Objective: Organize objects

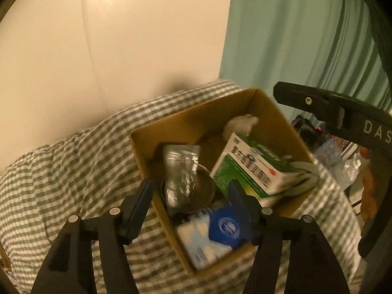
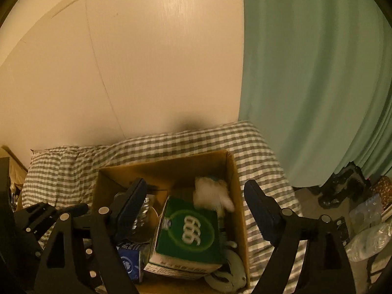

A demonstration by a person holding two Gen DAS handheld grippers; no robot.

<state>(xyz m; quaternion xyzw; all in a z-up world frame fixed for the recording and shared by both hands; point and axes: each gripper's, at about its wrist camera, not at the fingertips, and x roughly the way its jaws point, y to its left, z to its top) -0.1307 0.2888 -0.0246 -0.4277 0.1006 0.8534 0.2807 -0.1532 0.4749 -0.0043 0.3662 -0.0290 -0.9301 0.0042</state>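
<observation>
An open cardboard box (image 1: 193, 120) (image 2: 235, 171) sits on a grey-and-white checked cloth (image 1: 61, 166) (image 2: 171, 142) that covers a raised surface against a cream wall (image 1: 122, 36) (image 2: 147, 61). Inside it, a green medicine carton (image 1: 247, 169) (image 2: 191, 232) lies tilted across the middle, with white Chinese print on one face and a white "999" on another. A crumpled foil pack (image 1: 181, 169) (image 2: 144, 208) stands on end at the box's left side, leaning over a round metal lid or tin (image 1: 205, 183) whose shape is only partly visible. A blue-and-white packet (image 1: 213, 235) (image 2: 129, 264) lies at the near corner. A white fluffy wad (image 1: 241, 123) (image 2: 213, 193) rests at the far right corner, and a pale looped item (image 1: 299, 178) (image 2: 230, 276) lies along the right wall beneath the carton.

The left gripper (image 1: 193, 196) hovers above the near edge of the box, its fingers apart and holding nothing; the foil pack and lid show between them. The right gripper (image 2: 196, 196) hangs over the box with its fingers spread wide, also empty, and it shows in the left view as a black arm at the right.

A mint-green curtain (image 1: 306, 36) (image 2: 318, 85) hangs to the right of the wall. Below it, on the floor to the right, lie clear plastic bags (image 1: 343, 164) (image 2: 370, 237) and dark clutter too blurred to identify.
</observation>
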